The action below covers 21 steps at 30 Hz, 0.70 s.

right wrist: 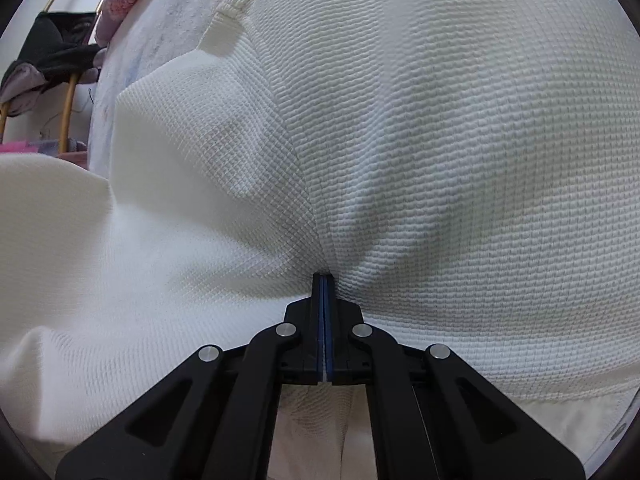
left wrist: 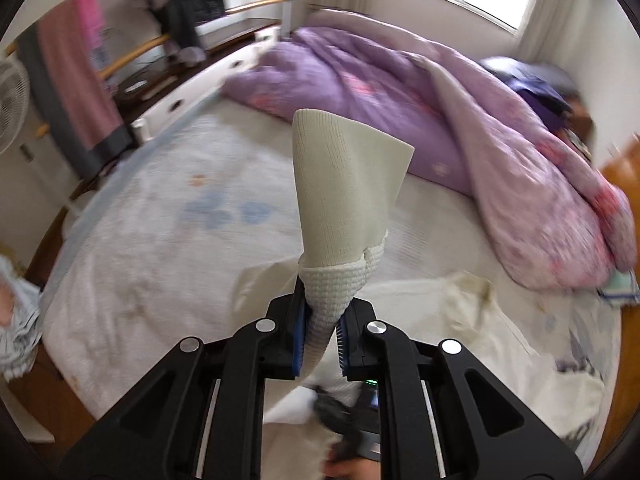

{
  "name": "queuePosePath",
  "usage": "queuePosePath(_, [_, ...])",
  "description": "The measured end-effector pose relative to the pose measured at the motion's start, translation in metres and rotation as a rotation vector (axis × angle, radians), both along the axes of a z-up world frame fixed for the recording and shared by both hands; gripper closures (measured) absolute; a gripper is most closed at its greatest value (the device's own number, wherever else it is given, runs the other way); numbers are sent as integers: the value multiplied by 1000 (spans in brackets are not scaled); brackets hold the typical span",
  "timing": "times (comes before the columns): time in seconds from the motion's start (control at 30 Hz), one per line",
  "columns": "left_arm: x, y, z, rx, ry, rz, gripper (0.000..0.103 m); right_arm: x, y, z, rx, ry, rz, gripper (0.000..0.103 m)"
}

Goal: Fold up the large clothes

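Sweater (left wrist: 348,184), cream knit, pinched in both claws and lifted off the bed (left wrist: 152,248); no fold visible yet

Left gripper (left wrist: 322,332): closed on a bunched roll of waffle-textured knit, blue pads pressed either side, a ribbed cuff or hem standing up out of the jaws toward 12 o'clock. Below the jaws, toward 6 o'clock, more cream cloth trailing down, plus a blurred dark shape and part of a hand, too smeared to identify. Rest of the garment spread loosely across the mattress from 5 to 3 o'clock, rumpled, not squared. Further out, purple quilt (left wrist: 400,92) heaped from 12 to 3 o'clock, well apart from the garment; pink towel (left wrist: 80,72) over a rail at 10 o'clock; fan (left wrist: 12,100) at 9 o'clock

Right gripper (right wrist: 325,280): clamped tight on a thin pleat of the same knit, pads nearly meeting, cloth billowing up and filling the view from 9 through 3 o'clock. Dark clothing (right wrist: 52,52) on a rack at 10 o'clock

Judgement: early stage, two grasp points secured, fabric airborne and bunched. Left to do, most likely: pull taut, lay flat, tuck sleeves, fold over, none of it begun as far as shown
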<state>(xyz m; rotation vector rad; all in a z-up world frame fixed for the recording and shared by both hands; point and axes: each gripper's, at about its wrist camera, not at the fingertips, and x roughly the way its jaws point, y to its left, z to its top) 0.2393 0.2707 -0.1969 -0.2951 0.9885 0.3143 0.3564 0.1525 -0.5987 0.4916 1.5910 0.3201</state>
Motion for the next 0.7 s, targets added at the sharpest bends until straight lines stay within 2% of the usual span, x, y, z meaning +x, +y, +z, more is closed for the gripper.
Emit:
queuePosePath(0.17, [13,-84,-8,5,5,-159,90,-11,-29,-6,109,54,-115,103])
queuePosePath(0.3, [20,-149,-17,6,9,-287,90,-31,-60,10,216,53,-196,101])
queuePosePath(0.4, [22,-190,-33,11,24,-380,90,-54,-115,23,307,37,-304,101])
queuePosePath(0.53, [24,-237,-63,47,58,-467,90,-94,-215,38,252,-5,-469,101])
queuePosePath(0.7, [24,-291,-128,76,137,-561,90,-149,-320,60,176,-57,-694,101])
